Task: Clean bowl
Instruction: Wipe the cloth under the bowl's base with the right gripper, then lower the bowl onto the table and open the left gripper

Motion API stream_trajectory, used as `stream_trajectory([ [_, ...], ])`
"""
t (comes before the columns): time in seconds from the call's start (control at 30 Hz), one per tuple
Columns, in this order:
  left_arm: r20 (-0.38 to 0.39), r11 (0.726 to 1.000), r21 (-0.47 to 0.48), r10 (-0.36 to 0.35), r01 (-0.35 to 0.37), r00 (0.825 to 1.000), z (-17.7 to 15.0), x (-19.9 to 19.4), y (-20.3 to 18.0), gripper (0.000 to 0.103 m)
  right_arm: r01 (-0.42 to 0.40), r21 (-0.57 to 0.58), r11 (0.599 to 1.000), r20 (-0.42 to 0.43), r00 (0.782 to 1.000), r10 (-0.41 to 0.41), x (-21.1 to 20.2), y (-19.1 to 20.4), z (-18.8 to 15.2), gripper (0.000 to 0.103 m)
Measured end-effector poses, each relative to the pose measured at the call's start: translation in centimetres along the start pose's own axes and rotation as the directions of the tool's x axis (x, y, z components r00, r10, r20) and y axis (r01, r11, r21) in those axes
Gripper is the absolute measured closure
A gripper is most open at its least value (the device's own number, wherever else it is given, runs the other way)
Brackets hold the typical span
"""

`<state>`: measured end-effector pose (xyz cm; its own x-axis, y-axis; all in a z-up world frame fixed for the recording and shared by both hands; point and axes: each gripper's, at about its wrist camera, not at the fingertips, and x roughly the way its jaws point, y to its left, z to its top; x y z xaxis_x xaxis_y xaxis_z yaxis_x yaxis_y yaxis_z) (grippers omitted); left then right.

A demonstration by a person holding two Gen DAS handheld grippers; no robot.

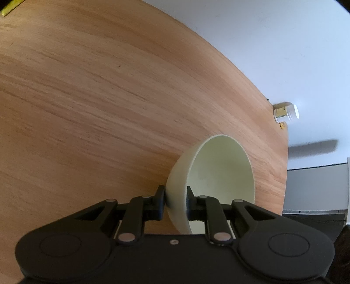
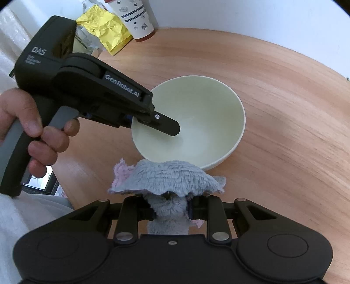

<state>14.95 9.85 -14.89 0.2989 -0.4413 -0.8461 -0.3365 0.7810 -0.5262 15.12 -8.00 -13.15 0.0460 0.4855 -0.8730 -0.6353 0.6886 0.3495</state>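
Note:
A pale green bowl stands on the wooden table. My left gripper is shut on the bowl's rim, one finger inside and one outside the wall. In the right wrist view that left gripper comes in from the left, held by a hand, with a finger reaching into the bowl. My right gripper is shut on a fluffy grey cloth with pink edges, held just short of the bowl's near rim and apart from it.
A yellow crumpled bag and a patterned white cup stand at the back left by the wall. A small white bottle lies near the table's edge. A white sleeve fills the lower left.

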Motion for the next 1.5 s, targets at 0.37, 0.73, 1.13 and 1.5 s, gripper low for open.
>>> stream_trajectory([
  [0.37, -0.002, 1.000, 0.012, 0.011, -0.011, 1.000, 0.0, -0.4, 0.5, 0.087, -0.006, 0.003, 1.000, 0.017, 1.000, 0.006, -1.0, 0.1, -0.1, 0.075],
  [0.73, 0.055, 0.991, 0.122, 0.052, -0.058, 0.997, 0.2, -2.1, -0.2, 0.058, -0.040, 0.001, 0.999, 0.100, 0.994, 0.039, -4.1, 0.5, 1.7, 0.075],
  [1.13, 0.132, 0.942, 0.260, 0.183, -0.212, 0.974, -0.6, -3.3, -1.4, 0.023, 0.024, -0.038, 0.999, 0.112, 0.994, -0.019, -1.9, -1.2, 4.5, 0.071],
  [1.5, 0.205, 0.906, 0.335, 0.198, -0.259, 0.959, -1.7, -4.1, -1.7, 0.002, 0.116, -0.211, 0.971, 0.062, 0.993, -0.105, -1.7, -0.4, 4.2, 0.045],
])
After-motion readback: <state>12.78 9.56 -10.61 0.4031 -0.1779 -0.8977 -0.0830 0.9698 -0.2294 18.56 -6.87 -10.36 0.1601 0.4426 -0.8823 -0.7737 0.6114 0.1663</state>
